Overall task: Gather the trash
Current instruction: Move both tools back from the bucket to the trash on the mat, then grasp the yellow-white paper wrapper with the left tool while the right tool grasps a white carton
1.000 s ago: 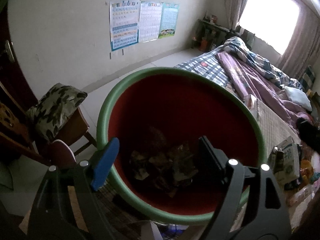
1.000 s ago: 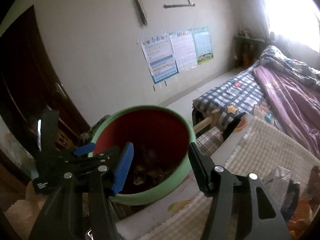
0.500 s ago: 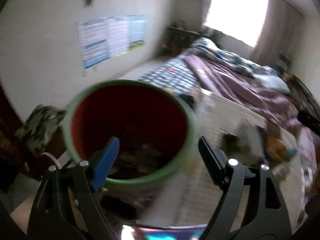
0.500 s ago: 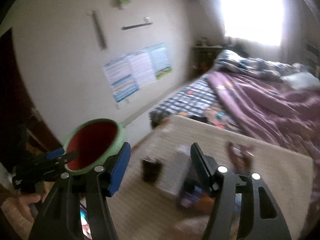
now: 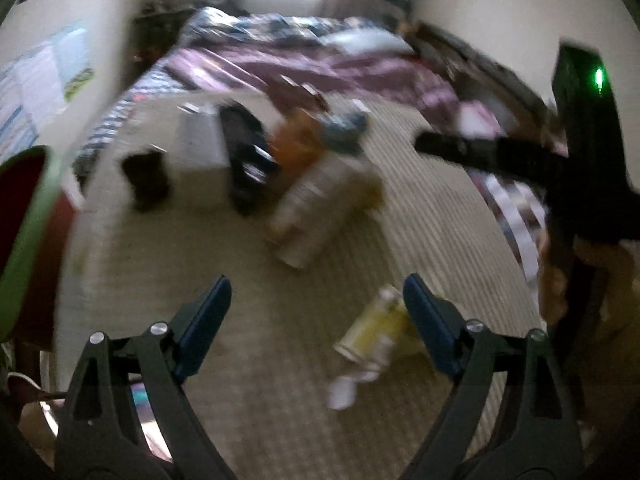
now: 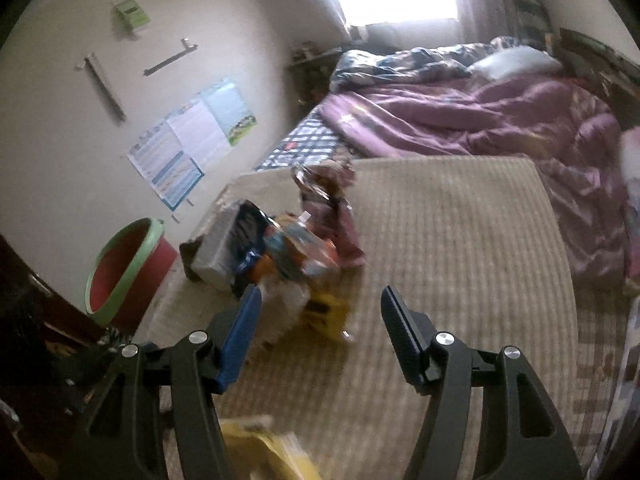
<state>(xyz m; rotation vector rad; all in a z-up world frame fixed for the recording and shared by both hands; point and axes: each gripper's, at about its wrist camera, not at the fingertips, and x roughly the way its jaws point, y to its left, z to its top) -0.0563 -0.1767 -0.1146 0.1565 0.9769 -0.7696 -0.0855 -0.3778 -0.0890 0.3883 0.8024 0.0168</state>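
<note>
Both my grippers are empty right now: left gripper [image 5: 316, 300] has its jaws spread wide with nothing between them, right gripper [image 6: 320, 316] the same, wide open over the mat. Plenty of trash is left on the woven mat [image 6: 460, 240]: a pile of wrappers and packets [image 6: 304, 240] at the mat's far-left edge, a dark purple wrapper [image 6: 332, 200] standing up behind it, a yellow packet [image 6: 324, 312] just ahead of the right gripper's left finger, and another yellow scrap [image 6: 264, 444] right under that gripper. In the left view it's all blurred, but I make out a pale cylinder-like container [image 5: 312, 216] lying on its side mid-mat and a small yellow item [image 5: 372, 332] touching or just beside the right finger; can't tell which. The green-rimmed red bin [image 6: 124, 268] sits off the mat's left side by the wall, its contents not visible from here. My read: collection is nowhere near finished, most pieces remain, next grab not yet started.
</note>
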